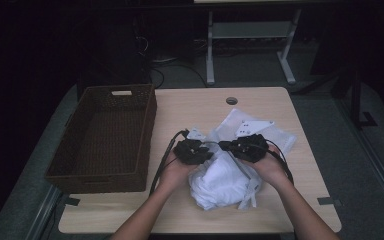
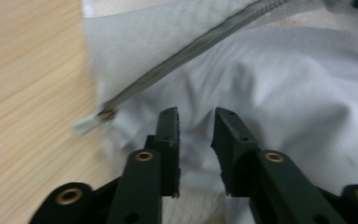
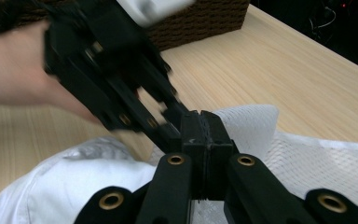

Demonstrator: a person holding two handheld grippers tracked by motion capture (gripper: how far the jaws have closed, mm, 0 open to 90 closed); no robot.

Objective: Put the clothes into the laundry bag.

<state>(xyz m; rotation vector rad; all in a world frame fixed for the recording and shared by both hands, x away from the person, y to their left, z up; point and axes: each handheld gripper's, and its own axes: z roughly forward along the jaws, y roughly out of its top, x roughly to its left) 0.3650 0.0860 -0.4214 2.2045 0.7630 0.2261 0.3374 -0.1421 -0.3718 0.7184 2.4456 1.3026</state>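
I see no brand, label or readable writing on anything; the white mesh laundry bag (image 1: 252, 131) and the white garment (image 1: 220, 185) are both unmarked. They lie together on the right half of the wooden table (image 1: 190, 107), the bag toward the far edge, the garment bunched toward the near edge; the heap runs roughly from far-right to near-left. In the left gripper view the bag's grey zipper (image 2: 191, 51) runs diagonally, its pull end (image 2: 105, 114) pointing toward the bare wood.

My left gripper (image 2: 196, 128) has its jaws partly apart, a narrow gap between the pads, with white cloth lying in and behind that gap; I cannot tell whether the pads press on it. My right gripper (image 3: 200, 128) has its jaws closed flat together at the edge of the mesh; I cannot tell if any mesh is pinched between them. The two grippers meet tip to tip over the heap.

A dark wicker basket (image 1: 105, 137) stands along the left edge.
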